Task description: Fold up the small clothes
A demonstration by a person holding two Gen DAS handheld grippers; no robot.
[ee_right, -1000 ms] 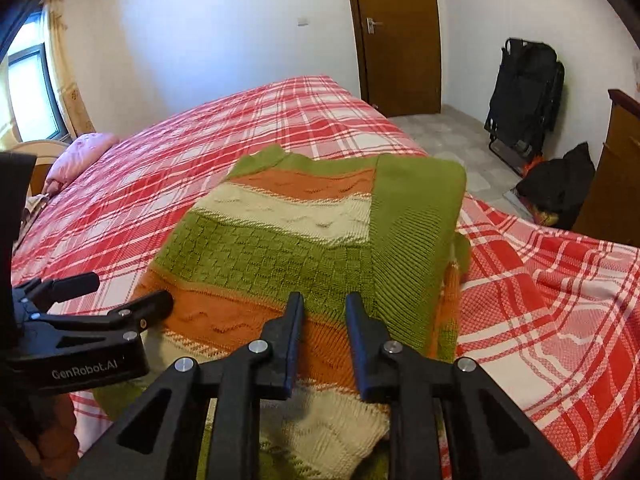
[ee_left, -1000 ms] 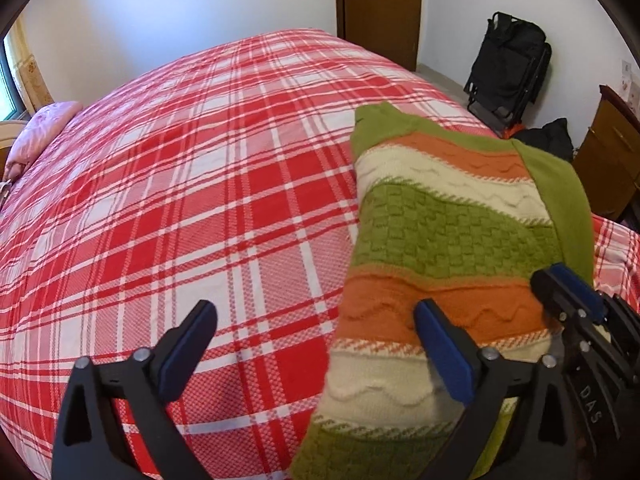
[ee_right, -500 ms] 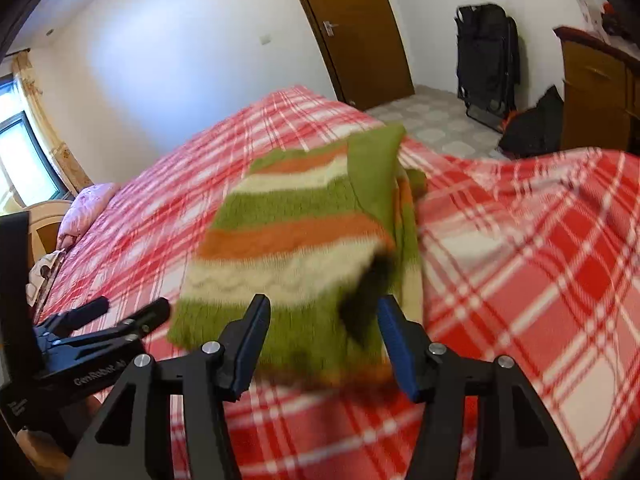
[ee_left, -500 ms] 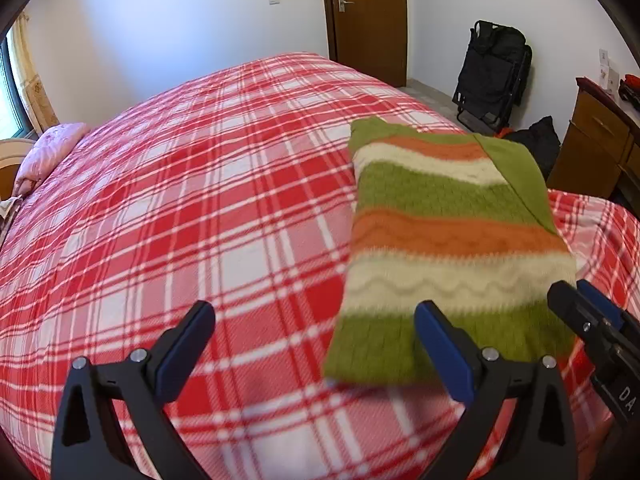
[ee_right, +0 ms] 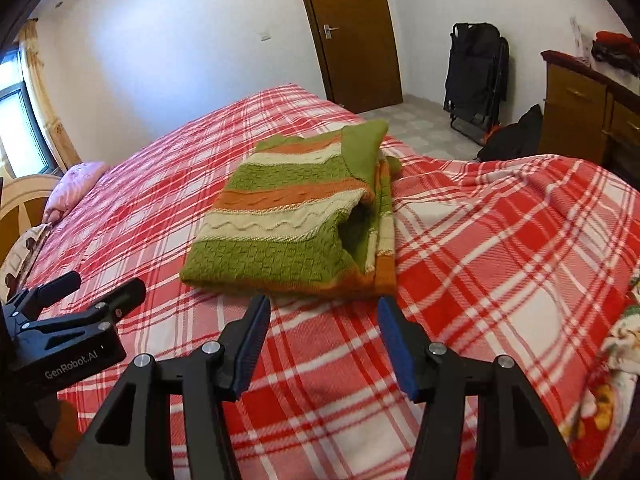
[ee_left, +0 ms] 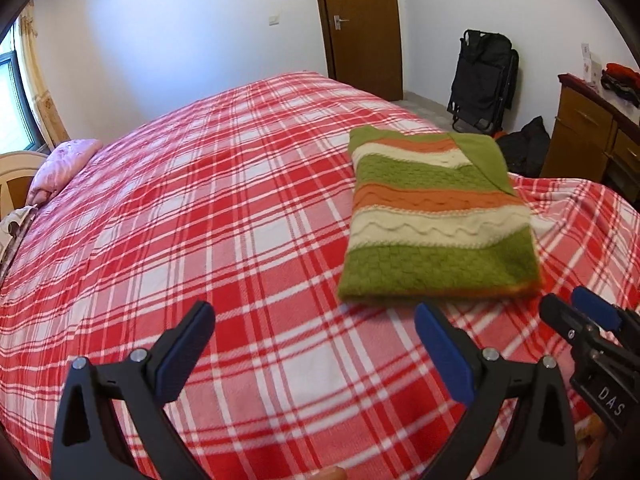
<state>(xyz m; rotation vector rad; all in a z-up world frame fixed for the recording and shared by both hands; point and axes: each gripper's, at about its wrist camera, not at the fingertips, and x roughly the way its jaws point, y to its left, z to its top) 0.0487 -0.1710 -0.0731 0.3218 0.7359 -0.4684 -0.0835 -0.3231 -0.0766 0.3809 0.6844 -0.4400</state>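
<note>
A folded knit sweater (ee_left: 432,224) with green, orange and cream stripes lies flat on the red plaid bed cover (ee_left: 224,240); it also shows in the right wrist view (ee_right: 296,220), where its right side gapes open. My left gripper (ee_left: 316,344) is open and empty, above the bed, short of the sweater's near edge. My right gripper (ee_right: 324,340) is open and empty, just short of the sweater's near edge. The right gripper shows at the lower right of the left wrist view (ee_left: 580,320), and the left gripper at the lower left of the right wrist view (ee_right: 88,292).
A pink pillow (ee_left: 64,164) lies at the bed's far left. A wooden door (ee_left: 360,24), a black folded chair (ee_left: 484,76), a black bag (ee_left: 524,144) and a wooden dresser (ee_left: 592,136) stand to the right. A floral cloth (ee_right: 616,352) lies at the bed's right edge.
The right gripper was shut on the sweater, then opened and let it go. Both grippers pulled back toward me; the sweater now lies folded on the bed.
</note>
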